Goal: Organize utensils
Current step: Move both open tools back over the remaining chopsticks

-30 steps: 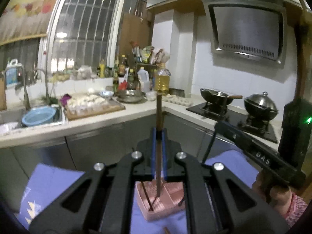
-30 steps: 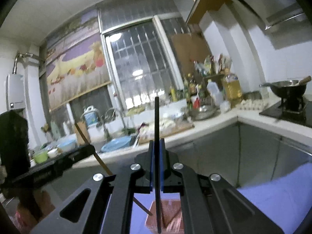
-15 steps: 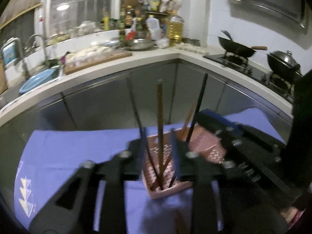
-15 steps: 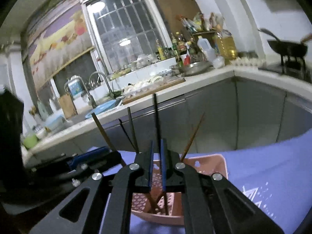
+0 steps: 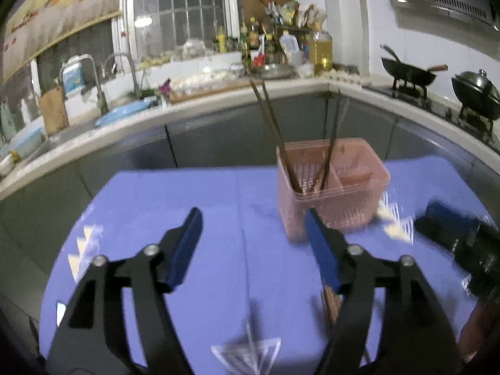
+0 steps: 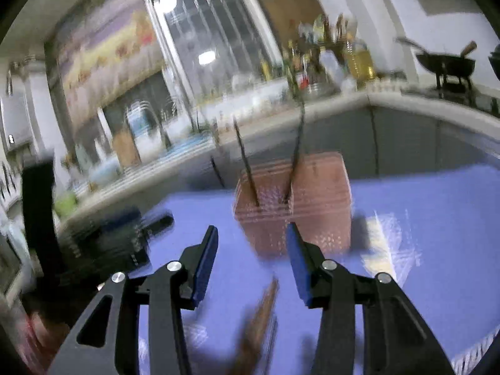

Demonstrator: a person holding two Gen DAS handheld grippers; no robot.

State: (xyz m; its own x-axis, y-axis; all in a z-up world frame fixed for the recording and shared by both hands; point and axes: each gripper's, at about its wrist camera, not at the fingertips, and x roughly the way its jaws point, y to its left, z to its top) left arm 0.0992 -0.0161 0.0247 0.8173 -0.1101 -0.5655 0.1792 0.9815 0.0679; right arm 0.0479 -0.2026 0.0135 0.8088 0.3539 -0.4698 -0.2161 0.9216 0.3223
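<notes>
A pink slotted utensil basket (image 5: 332, 187) stands on the purple tablecloth (image 5: 203, 193) and holds several dark and brown chopsticks (image 5: 275, 131) that lean upright in it. My left gripper (image 5: 253, 228) is open and empty, low over the cloth just in front of the basket. More brown chopsticks (image 5: 331, 304) lie on the cloth under its right finger. In the blurred right wrist view my right gripper (image 6: 251, 243) is open and empty before the basket (image 6: 293, 200), with loose brown chopsticks (image 6: 259, 315) on the cloth below it.
The other gripper shows at the right edge of the left wrist view (image 5: 459, 234) and at the left of the right wrist view (image 6: 103, 237). A kitchen counter (image 5: 218, 100) with sink, bottles and stove with woks (image 5: 409, 73) runs behind the table.
Both grippers let go of their chopsticks into the basket, opened wide and pulled back and down toward the tablecloth. The right wrist view is blurred by motion.
</notes>
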